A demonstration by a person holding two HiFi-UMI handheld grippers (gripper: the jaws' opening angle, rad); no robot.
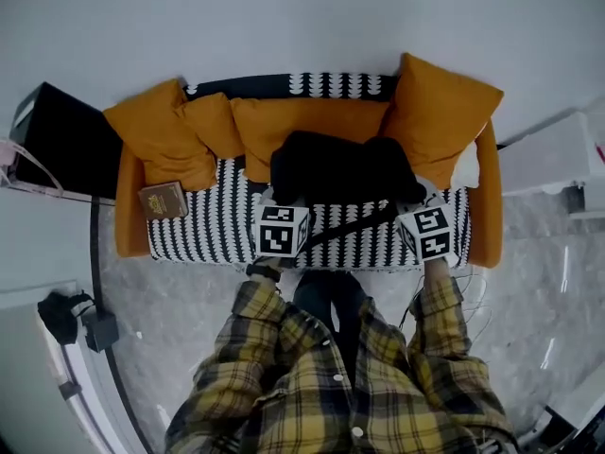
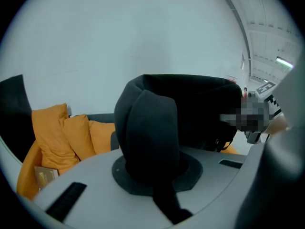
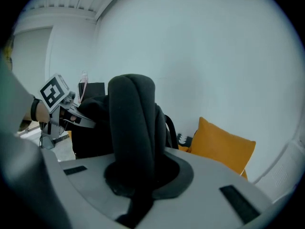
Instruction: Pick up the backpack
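Observation:
The black backpack (image 1: 342, 166) hangs in front of me above the sofa seat (image 1: 208, 230), held by its two padded shoulder straps. My left gripper (image 1: 284, 206) is shut on one thick strap (image 2: 151, 137), which fills its jaws in the left gripper view. My right gripper (image 1: 416, 206) is shut on the other strap (image 3: 131, 128). The bag's body (image 2: 200, 108) hangs between the two grippers. A thin strap (image 1: 350, 225) dangles across the seat below. The left gripper's marker cube (image 3: 54, 92) shows in the right gripper view.
The orange sofa has several orange cushions (image 1: 165, 135) along its back and a black-and-white patterned seat. A brown book (image 1: 163, 200) lies at the seat's left end. A black panel (image 1: 66, 135) stands to the left, a white cabinet (image 1: 553, 154) to the right.

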